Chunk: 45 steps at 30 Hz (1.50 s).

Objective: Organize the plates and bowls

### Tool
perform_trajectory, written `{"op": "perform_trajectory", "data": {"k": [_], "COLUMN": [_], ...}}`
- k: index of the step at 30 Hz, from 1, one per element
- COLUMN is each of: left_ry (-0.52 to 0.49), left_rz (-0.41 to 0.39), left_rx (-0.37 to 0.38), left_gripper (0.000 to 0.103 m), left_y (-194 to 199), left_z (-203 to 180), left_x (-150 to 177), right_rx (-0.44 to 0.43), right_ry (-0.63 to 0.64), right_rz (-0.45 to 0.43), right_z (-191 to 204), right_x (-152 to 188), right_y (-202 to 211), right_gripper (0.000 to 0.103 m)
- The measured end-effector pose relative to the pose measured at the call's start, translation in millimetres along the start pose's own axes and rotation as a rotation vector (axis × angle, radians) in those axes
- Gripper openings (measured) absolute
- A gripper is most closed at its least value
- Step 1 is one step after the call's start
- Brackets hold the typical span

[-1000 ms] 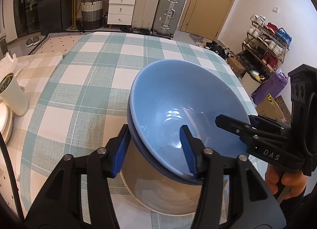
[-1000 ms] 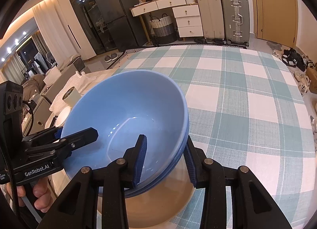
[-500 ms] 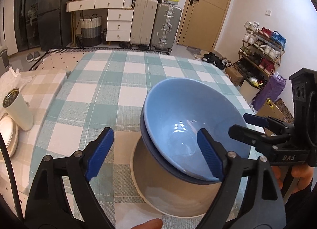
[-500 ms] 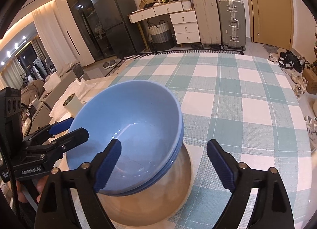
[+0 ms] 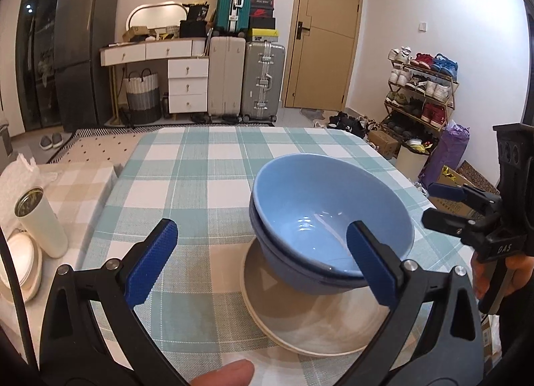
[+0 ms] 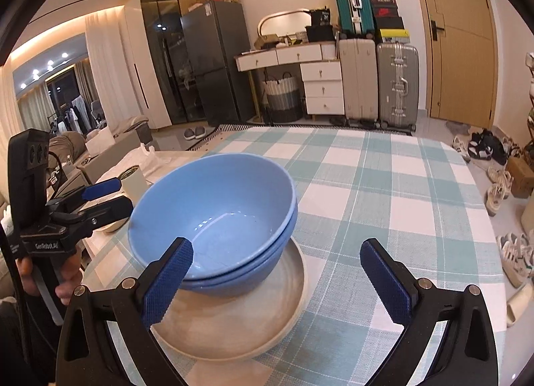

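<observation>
The table (image 5: pixel 207 165) with its teal-and-white checked cloth fills mid-frame; at lower centre a beige round ceramic plate (image 6: pixel 240 326) carries two nested light-blue bowls (image 6: pixel 213 215). The left claw (image 5: pixel 260 264) and the right claw (image 6: pixel 275 277) are opening wide, gripping nothing.

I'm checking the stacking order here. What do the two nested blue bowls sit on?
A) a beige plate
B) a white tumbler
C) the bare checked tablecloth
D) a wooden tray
A: the blue bowls rest on the beige plate, whose rim shows all round beneath them.
</observation>
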<state>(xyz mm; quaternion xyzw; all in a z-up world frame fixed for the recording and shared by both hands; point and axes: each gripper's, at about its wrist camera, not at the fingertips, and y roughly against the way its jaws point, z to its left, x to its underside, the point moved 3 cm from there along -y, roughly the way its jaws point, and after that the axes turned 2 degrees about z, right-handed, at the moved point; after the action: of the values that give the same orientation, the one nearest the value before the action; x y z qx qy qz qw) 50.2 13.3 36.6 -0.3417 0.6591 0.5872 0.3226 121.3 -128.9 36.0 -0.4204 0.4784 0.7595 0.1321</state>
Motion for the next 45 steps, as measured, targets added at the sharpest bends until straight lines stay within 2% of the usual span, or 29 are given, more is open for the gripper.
{"op": "perform_trajectory", "data": {"k": [6,15,19,32,45], "left_ry": [0.018,-0.009,-0.027,-0.018,-0.009], "left_rz": [-0.035,-0.09,-0.091,-0.087,-0.113], "left_rx": [-0.009,-0.034,-0.033,-0.007,-0.005], "left_gripper": [0.101,0.101,0.101,0.101,0.101], "left_y": [12.5,21.2,21.6,12.9,12.9], "left_z": [9.5,18.0,19.4,26.8,30.3], "left_x": [15.6,42.0,53.7,77.8,80.7], "right_rx": [-0.043,-0.008,-0.046,-0.086,-0.096], "right_ry": [-0.023,0.044,0.039,0.087,0.111], "right_rz": [-0.07,-0.134,-0.153,-0.184,-0.193], "right_z": [-6.5,-8.4,-9.9,3.0,8.4], "right_x": [11.7,40.5,49.9,68.4,70.2], "right_y": [15.1,17.6,18.7,21.0,23.5], "right_gripper": [0.102,0.102,0.102,0.102,0.102]}}
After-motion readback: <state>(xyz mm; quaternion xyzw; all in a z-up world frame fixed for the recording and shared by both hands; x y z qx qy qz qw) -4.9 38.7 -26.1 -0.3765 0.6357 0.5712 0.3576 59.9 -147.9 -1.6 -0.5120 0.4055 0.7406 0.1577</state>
